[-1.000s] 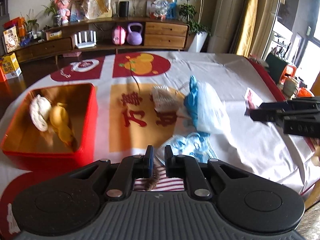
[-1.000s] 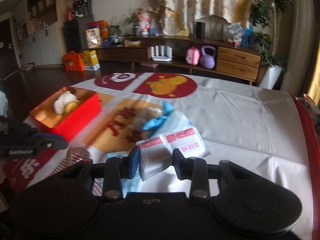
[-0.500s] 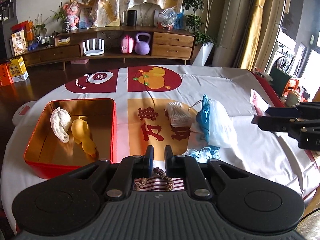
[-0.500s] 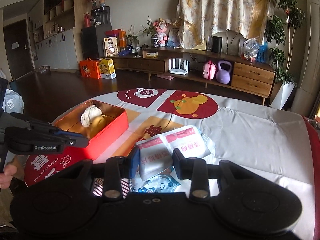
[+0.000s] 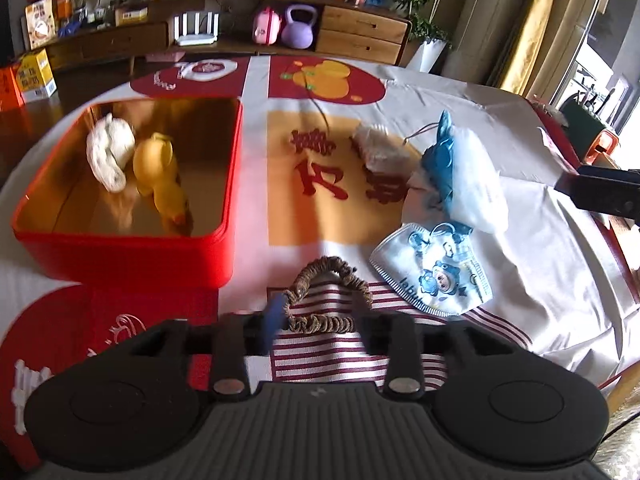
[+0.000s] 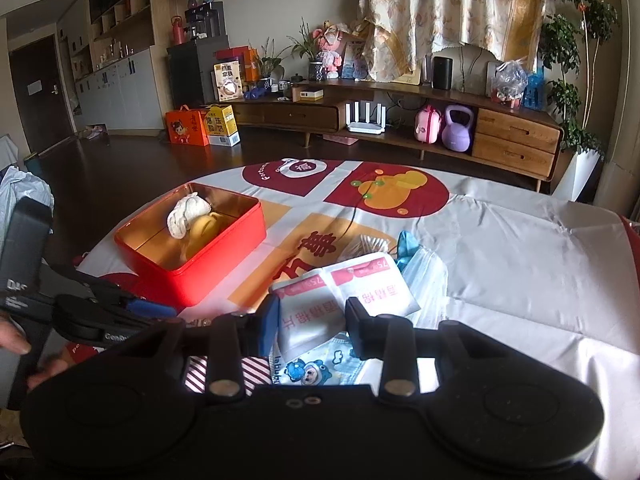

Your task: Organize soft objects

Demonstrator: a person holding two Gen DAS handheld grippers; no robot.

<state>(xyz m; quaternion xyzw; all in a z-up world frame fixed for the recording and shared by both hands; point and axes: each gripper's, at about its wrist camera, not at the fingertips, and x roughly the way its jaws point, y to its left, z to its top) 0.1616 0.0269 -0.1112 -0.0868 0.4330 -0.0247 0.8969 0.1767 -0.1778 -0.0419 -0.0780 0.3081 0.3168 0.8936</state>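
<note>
Two grippers over the tablecloth (image 5: 500, 152). Left gripper (image 5: 320, 326): jaws spread wide, low around a brown scrunchie (image 5: 326, 300) lying on the striped patch. Right gripper (image 6: 312, 330): jaws pinching a silver sachet pack (image 6: 340, 298), held above a cartoon mask (image 6: 316, 368). Red tin (image 5: 132, 256) at left, holding a white soft toy (image 5: 108, 152) and a yellow one (image 5: 158, 168). Bagged blue items (image 5: 464, 176) near the mask.

One red tin (image 5: 132, 248), two toys inside, one scrunchie (image 5: 328, 300), two masks.
</note>
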